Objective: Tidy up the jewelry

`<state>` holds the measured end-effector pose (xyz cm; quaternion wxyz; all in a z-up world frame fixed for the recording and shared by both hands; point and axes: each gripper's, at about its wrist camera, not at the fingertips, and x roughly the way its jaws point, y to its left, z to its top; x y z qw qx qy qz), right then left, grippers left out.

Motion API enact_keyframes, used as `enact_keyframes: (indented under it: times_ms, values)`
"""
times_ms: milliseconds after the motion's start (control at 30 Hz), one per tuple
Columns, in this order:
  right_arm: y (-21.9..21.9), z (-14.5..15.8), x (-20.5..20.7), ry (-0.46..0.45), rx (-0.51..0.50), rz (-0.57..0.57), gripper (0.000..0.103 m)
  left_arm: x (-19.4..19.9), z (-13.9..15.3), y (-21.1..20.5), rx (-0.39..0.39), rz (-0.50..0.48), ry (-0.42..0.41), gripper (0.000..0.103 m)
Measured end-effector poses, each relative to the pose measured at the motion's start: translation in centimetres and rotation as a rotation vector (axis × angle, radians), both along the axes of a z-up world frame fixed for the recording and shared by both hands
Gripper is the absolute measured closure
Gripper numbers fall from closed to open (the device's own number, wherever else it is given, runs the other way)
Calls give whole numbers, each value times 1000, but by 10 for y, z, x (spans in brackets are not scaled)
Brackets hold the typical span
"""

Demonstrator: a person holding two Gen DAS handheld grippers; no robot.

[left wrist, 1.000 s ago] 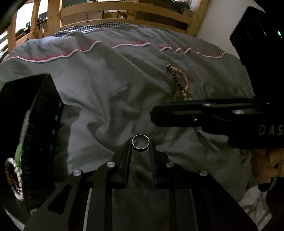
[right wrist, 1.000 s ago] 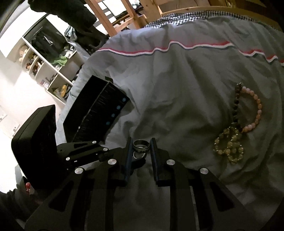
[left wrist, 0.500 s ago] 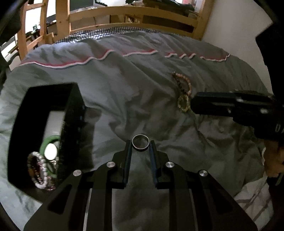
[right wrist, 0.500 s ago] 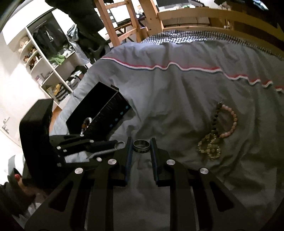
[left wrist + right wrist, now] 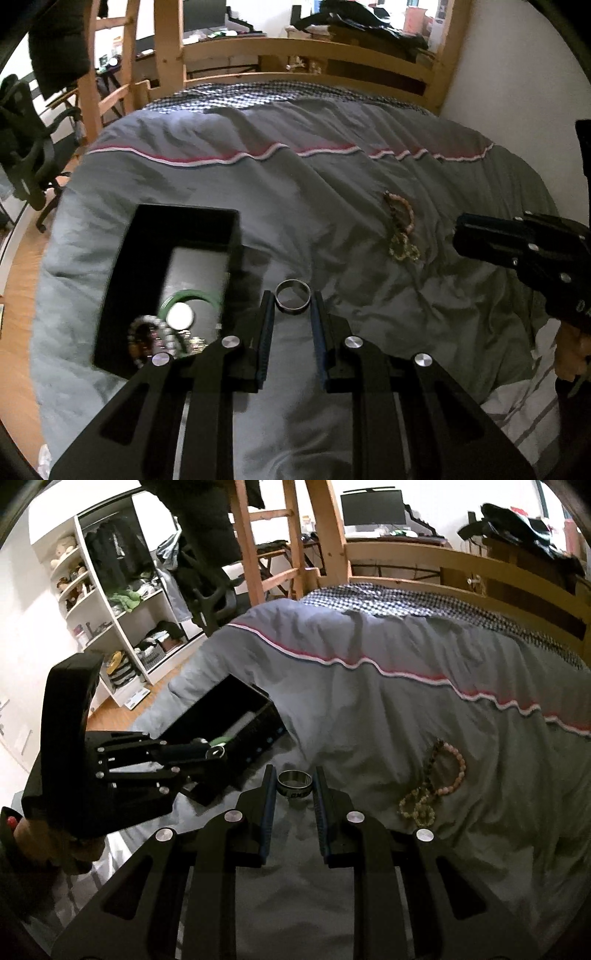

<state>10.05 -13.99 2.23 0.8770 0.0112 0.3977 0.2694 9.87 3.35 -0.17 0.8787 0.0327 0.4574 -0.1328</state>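
My left gripper (image 5: 292, 301) is shut on a thin silver ring (image 5: 293, 299), held above the grey duvet just right of an open black jewelry box (image 5: 147, 266). The box holds a green bangle (image 5: 192, 295) and beaded bracelets (image 5: 147, 336). My right gripper (image 5: 294, 782) is shut on a wider dark silver ring (image 5: 295, 783). It also shows in the left wrist view (image 5: 517, 251) at the right. Loose beaded bracelets (image 5: 400, 232) lie on the duvet, also seen in the right wrist view (image 5: 432, 786). The left gripper (image 5: 216, 753) hangs by the box's near corner (image 5: 236, 731).
A wooden bed frame (image 5: 303, 48) borders the far side of the grey duvet (image 5: 295, 192). A white shelf unit (image 5: 110, 609) stands on the floor to the left of the bed. A striped white cloth (image 5: 524, 406) lies at the bed's near right.
Both grippers have risen and pulled back from the duvet, each still holding its ring. The left one now looks down into the open box; the right one has moved away to the right.
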Motion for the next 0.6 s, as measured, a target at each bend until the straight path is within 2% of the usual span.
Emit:
enact_keyframes:
  times_ms: [300, 600]
  values:
    - [33, 16, -3, -27, -12, 47, 83, -6, 29, 34, -14, 61, -40, 84]
    - [67, 20, 7, -38, 11, 90, 83, -3, 42, 69, -18, 121, -64, 84]
